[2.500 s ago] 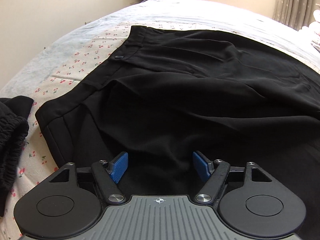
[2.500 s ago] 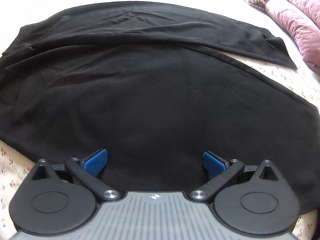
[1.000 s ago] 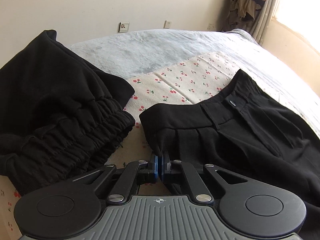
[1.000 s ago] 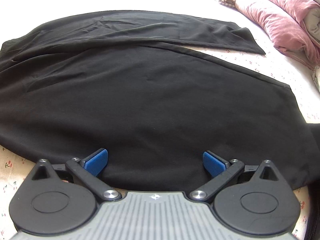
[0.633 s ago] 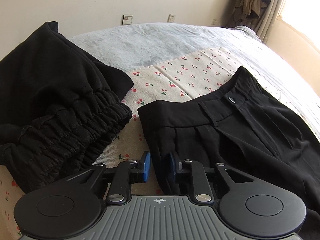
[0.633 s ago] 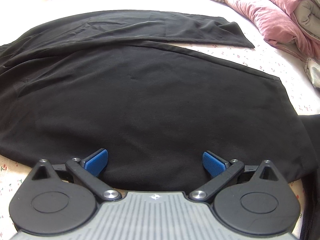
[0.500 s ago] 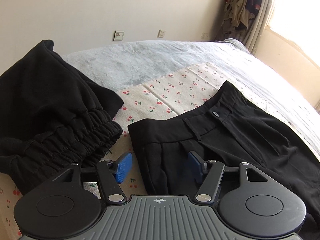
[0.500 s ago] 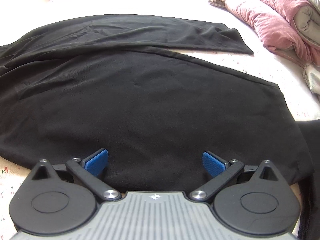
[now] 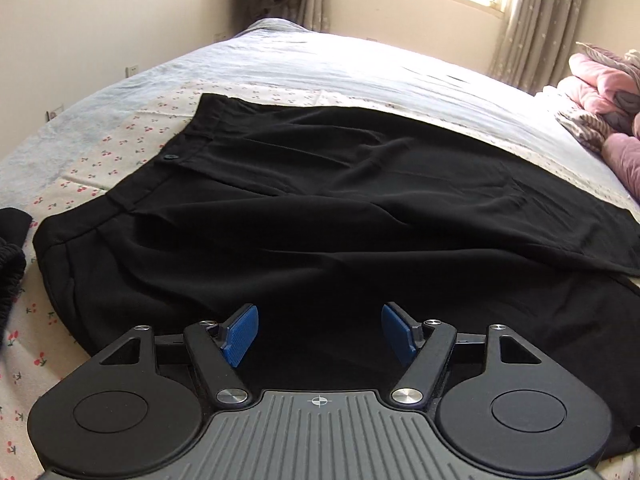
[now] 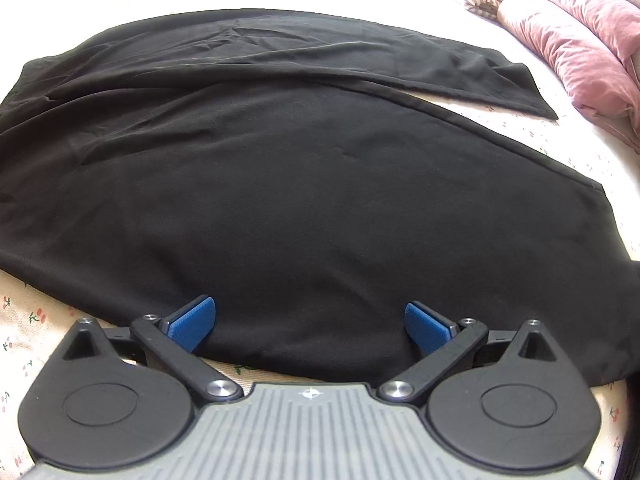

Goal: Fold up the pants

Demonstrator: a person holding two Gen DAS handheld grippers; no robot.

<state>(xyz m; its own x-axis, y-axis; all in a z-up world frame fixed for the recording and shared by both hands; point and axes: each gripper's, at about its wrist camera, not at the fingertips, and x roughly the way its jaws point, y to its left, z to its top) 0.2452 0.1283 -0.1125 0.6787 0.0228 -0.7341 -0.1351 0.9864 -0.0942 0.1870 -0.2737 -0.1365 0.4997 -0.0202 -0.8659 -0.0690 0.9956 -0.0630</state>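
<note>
Black pants point(image 9: 320, 208) lie spread flat on the bed, waistband with a button point(image 9: 171, 156) at the left, legs running right. My left gripper point(image 9: 319, 334) is open and empty over the near edge of the pants, just right of the waist. In the right wrist view the pants point(image 10: 300, 184) show both legs, the far leg's hem point(image 10: 532, 92) at the upper right. My right gripper point(image 10: 308, 324) is open and empty over the near leg's front edge.
A cherry-print sheet point(image 9: 92, 152) covers the bed. Another black garment with a gathered waist point(image 9: 10, 264) lies at the far left. Pink and striped bedding point(image 9: 600, 96) is piled at the right, also in the right wrist view point(image 10: 580, 28). A wall and curtained window stand behind.
My left gripper opened off the waistband corner, letting it go, then swung right along the pants and now hovers over them. My right gripper stayed open and shifted only slightly.
</note>
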